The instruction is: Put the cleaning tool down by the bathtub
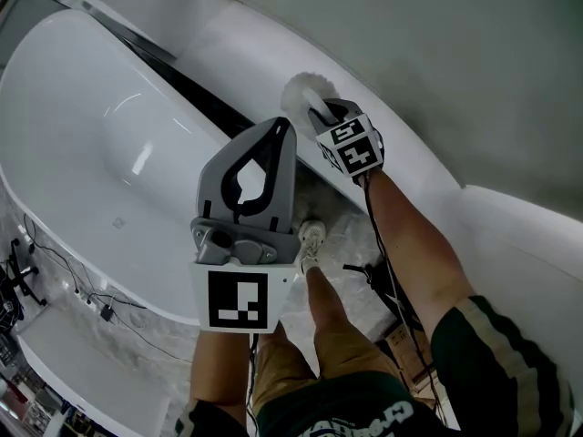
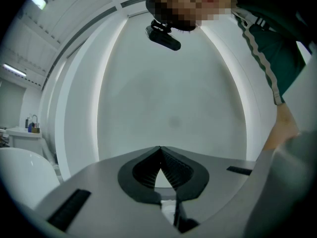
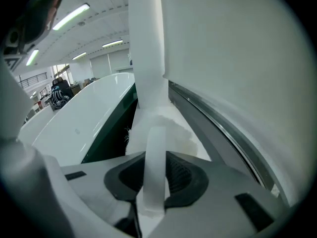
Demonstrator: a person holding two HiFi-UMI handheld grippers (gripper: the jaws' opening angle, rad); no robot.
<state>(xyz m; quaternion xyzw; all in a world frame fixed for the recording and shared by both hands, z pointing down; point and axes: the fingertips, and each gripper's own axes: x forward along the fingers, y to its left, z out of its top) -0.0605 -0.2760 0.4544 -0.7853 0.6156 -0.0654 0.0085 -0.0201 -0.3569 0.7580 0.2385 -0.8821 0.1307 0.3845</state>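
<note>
The cleaning tool is a white brush with a fluffy round head and a flat white handle. My right gripper is shut on that handle, which runs up between the dark pads. The brush head lies against the white ledge just beside the white bathtub, whose rim runs off to the left. My left gripper is raised in the middle of the head view, tips together with nothing in them. In the left gripper view the left gripper points at a pale wall.
A dark gap separates the tub from the white ledge. The person's shoe stands on crinkled plastic sheeting below the grippers. Cables trail on the floor at the tub's near left. A grey wall fills the right.
</note>
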